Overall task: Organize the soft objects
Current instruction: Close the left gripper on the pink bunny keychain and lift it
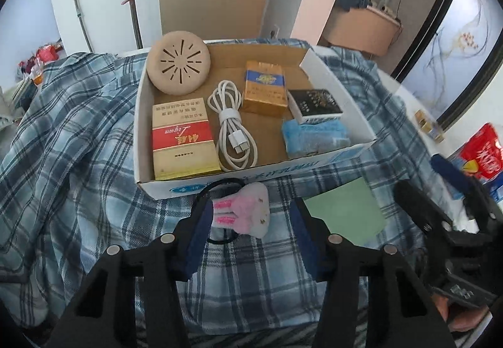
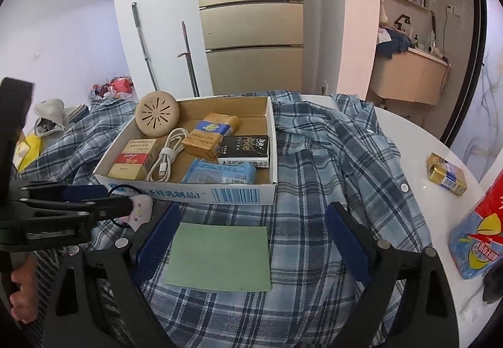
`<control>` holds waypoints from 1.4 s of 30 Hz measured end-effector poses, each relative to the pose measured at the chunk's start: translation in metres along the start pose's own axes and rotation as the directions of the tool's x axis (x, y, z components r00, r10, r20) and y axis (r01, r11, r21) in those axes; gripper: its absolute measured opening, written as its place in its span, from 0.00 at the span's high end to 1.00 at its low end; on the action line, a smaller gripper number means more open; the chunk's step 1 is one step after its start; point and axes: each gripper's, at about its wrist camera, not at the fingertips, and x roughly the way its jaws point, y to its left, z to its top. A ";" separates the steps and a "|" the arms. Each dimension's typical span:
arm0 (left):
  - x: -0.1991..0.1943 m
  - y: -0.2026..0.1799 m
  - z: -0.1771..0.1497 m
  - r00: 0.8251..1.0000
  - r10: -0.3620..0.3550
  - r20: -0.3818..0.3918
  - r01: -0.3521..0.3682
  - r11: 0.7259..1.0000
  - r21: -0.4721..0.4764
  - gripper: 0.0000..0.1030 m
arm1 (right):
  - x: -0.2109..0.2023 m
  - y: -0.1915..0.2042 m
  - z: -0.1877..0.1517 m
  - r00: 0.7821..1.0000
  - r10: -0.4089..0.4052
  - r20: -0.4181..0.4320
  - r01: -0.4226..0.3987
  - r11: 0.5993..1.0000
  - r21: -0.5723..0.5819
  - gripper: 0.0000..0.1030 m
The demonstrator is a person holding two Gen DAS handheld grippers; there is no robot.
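A small pink and white plush charm (image 1: 242, 211) on a black elastic loop lies on the plaid shirt (image 1: 78, 128), just in front of the cardboard box (image 1: 251, 173). My left gripper (image 1: 251, 222) straddles the charm. Its left pad touches the charm's ears and the right pad stands clear of it, so the jaws are open. In the right wrist view the left gripper (image 2: 119, 200) comes in from the left over the charm (image 2: 141, 208). My right gripper (image 2: 251, 222) hangs open above a flat green sheet (image 2: 220, 257) with nothing between its fingers.
The box (image 2: 188, 194) holds a round beige disc (image 1: 179, 63), a white cable (image 1: 231, 125), several cigarette packs and a blue soft packet (image 1: 314, 137). A gold pack (image 2: 446, 173) and a red and blue bag (image 2: 481, 231) sit on the white table at right.
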 end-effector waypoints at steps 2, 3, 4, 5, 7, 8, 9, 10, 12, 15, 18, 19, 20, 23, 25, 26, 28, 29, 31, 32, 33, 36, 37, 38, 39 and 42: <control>0.007 0.000 0.001 1.000 0.007 -0.019 -0.007 1.000 -0.003 0.48 | -0.001 0.002 -0.001 1.000 -0.001 0.005 0.001 1.000 -0.012 0.10; 0.009 0.001 0.002 1.000 0.014 -0.022 -0.014 1.000 -0.006 0.48 | -0.002 0.003 -0.001 1.000 -0.001 0.008 0.001 1.000 -0.016 0.10; 0.012 0.002 0.002 0.999 0.026 -0.022 -0.026 1.000 -0.009 0.49 | -0.003 0.003 -0.001 1.000 0.000 0.010 0.000 1.000 -0.019 0.10; 0.013 0.004 0.002 0.999 0.029 -0.019 -0.029 1.000 -0.011 0.59 | -0.002 0.004 -0.001 1.000 0.001 0.010 0.000 1.000 -0.021 0.10; 0.018 0.005 0.001 0.999 0.035 -0.028 -0.035 0.999 -0.008 0.73 | -0.002 0.003 -0.002 1.000 0.002 0.006 -0.002 1.000 -0.021 0.10; 0.019 0.007 0.001 0.999 0.019 -0.027 -0.019 1.000 -0.010 0.76 | -0.001 0.003 -0.002 1.000 0.003 0.003 -0.003 1.000 -0.022 0.10; 0.018 0.008 0.000 1.000 0.011 -0.021 -0.011 1.000 -0.009 0.77 | -0.001 0.003 -0.002 1.000 0.003 0.002 -0.003 1.000 -0.022 0.10; 0.017 0.006 0.000 1.000 0.015 -0.016 -0.015 1.000 -0.004 0.80 | -0.001 0.003 -0.002 1.000 0.003 0.001 -0.003 1.000 -0.023 0.10; 0.013 0.004 -0.001 1.000 0.029 0.004 -0.029 0.999 0.019 0.84 | -0.001 0.004 -0.002 1.000 0.002 0.000 -0.002 1.000 -0.028 0.10; 0.010 0.000 -0.004 0.998 0.055 0.013 -0.056 0.997 0.047 0.84 | -0.002 0.006 -0.002 1.000 -0.003 0.004 0.003 0.999 -0.034 0.10; 0.012 0.004 -0.005 0.998 0.063 -0.005 -0.062 0.998 0.027 0.74 | -0.002 0.006 -0.003 1.000 -0.007 0.007 0.007 0.999 -0.037 0.10; 0.013 0.007 -0.005 0.998 0.062 -0.010 -0.062 0.998 0.020 0.54 | -0.002 0.006 -0.003 1.000 -0.008 0.007 0.008 0.999 -0.037 0.10; 0.014 0.010 -0.005 0.998 0.055 -0.009 -0.055 0.998 0.007 0.32 | -0.002 0.006 -0.003 1.000 -0.007 0.006 0.007 0.999 -0.037 0.10; 0.015 0.018 -0.005 0.999 0.052 0.000 -0.052 0.998 -0.019 0.27 | -0.001 0.005 -0.003 1.000 -0.007 0.003 0.007 0.999 -0.035 0.10; 0.019 0.021 -0.004 0.999 0.028 -0.023 -0.028 0.999 -0.026 0.27 | -0.001 0.005 -0.002 1.000 -0.007 0.002 0.007 0.999 -0.035 0.10; 0.022 0.022 -0.003 0.999 0.020 -0.030 -0.021 0.999 -0.033 0.27 | -0.001 0.005 -0.002 1.000 -0.008 0.002 0.008 0.999 -0.036 0.10; 0.027 0.022 -0.003 0.999 0.013 -0.044 -0.015 0.999 -0.032 0.27 | -0.001 0.005 -0.003 1.000 -0.007 0.000 0.007 0.999 -0.039 0.10; 0.029 0.022 -0.003 0.999 0.010 -0.051 -0.011 1.000 -0.027 0.27 | -0.001 0.005 -0.003 1.000 -0.008 -0.001 0.008 0.999 -0.040 0.10; 0.031 0.019 -0.004 0.998 0.007 -0.058 -0.008 1.000 -0.017 0.29 | 0.000 0.006 -0.003 1.000 -0.007 -0.002 0.007 0.999 -0.042 0.10; 0.031 0.018 -0.004 0.998 0.004 -0.058 -0.005 1.000 -0.012 0.45 | 0.000 0.006 -0.003 1.000 -0.008 -0.002 0.008 0.999 -0.043 0.10; 0.031 0.017 -0.005 0.998 0.007 -0.063 -0.008 1.000 -0.008 0.60 | 0.000 0.005 -0.003 1.000 -0.009 -0.003 0.008 0.999 -0.043 0.10; 0.028 0.012 -0.006 0.999 0.016 -0.050 -0.015 1.000 0.014 0.72 | 0.000 0.006 -0.003 1.000 -0.009 -0.003 0.009 0.999 -0.043 0.10; 0.023 0.010 -0.007 0.999 0.014 -0.030 -0.013 1.000 0.022 0.72 | 0.000 0.005 -0.003 1.000 -0.009 -0.002 0.009 0.999 -0.042 0.10; 0.018 0.008 -0.007 1.000 0.014 -0.016 -0.014 0.999 0.031 0.72 | 0.000 0.005 -0.004 1.000 -0.008 -0.002 0.008 0.999 -0.041 0.10; 0.009 0.004 -0.006 1.000 0.015 0.015 -0.015 0.999 0.041 0.73 | 0.000 0.005 -0.004 1.000 -0.008 -0.002 0.008 0.999 -0.040 0.10; -0.018 -0.002 -0.007 0.995 0.004 0.098 -0.010 0.998 0.061 0.73 | 0.000 0.005 -0.003 1.000 -0.006 -0.002 0.005 0.999 -0.037 0.10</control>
